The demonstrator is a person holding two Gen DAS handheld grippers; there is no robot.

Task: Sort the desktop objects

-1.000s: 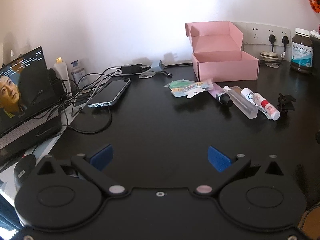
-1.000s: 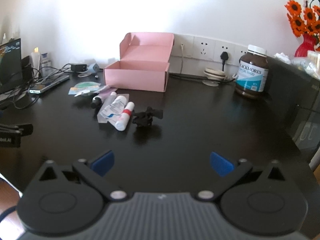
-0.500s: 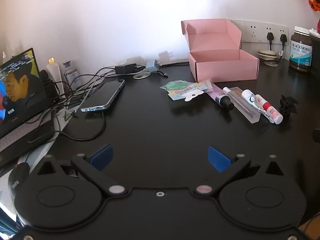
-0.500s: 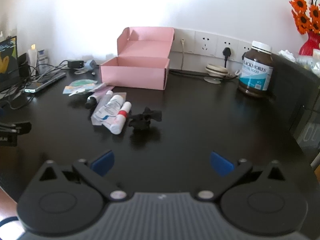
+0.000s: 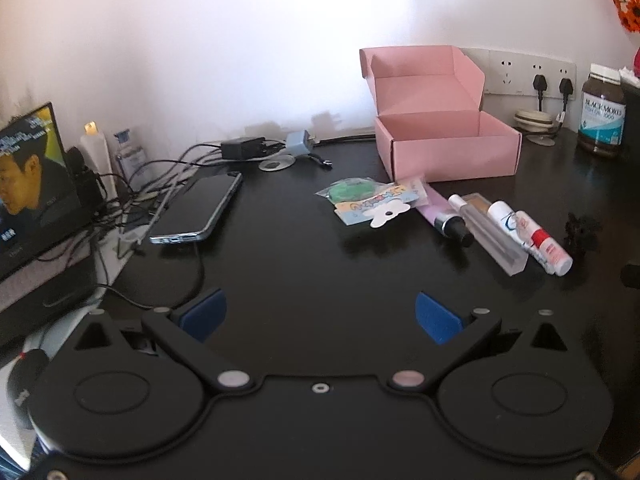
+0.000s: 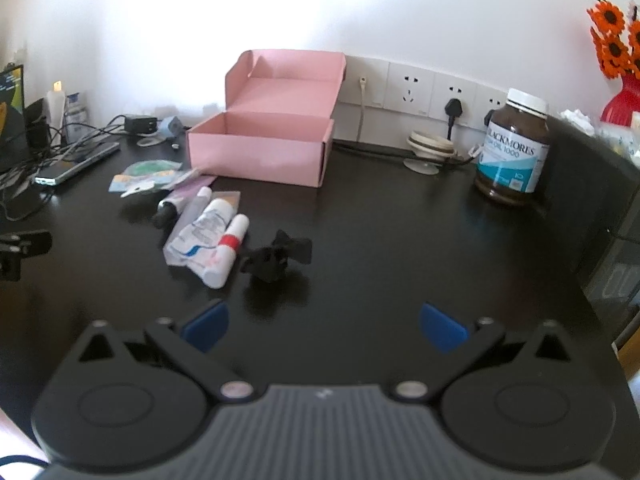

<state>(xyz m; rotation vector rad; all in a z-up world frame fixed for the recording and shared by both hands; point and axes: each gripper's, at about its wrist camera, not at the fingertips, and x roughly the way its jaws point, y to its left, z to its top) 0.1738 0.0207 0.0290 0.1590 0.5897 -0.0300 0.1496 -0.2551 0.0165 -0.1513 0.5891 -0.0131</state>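
Observation:
An open pink box [image 5: 446, 140] [image 6: 264, 148] stands at the back of the black desk [image 5: 304, 264]. In front of it lie flat packets [image 5: 370, 200] [image 6: 148, 174], a pink tube with a black cap [image 5: 446, 218], a clear bottle [image 5: 486, 232], a white tube [image 6: 204, 226], a white stick with a red band [image 5: 546, 244] [image 6: 228, 248] and a black hair claw [image 5: 580, 232] [image 6: 276, 258]. My left gripper [image 5: 320, 314] is open, well short of the packets. My right gripper [image 6: 324, 320] is open, just short of the claw.
A phone [image 5: 200, 208] and tangled cables [image 5: 160, 184] lie at the left beside a lit screen [image 5: 28, 184]. A brown supplement jar [image 6: 514, 148], wall sockets [image 6: 432, 90] and a red vase of orange flowers [image 6: 620, 60] stand at the right.
Both grippers have drifted forward and a little right over the desk; the items now sit nearer and larger in the right wrist view. Both stay open and empty.

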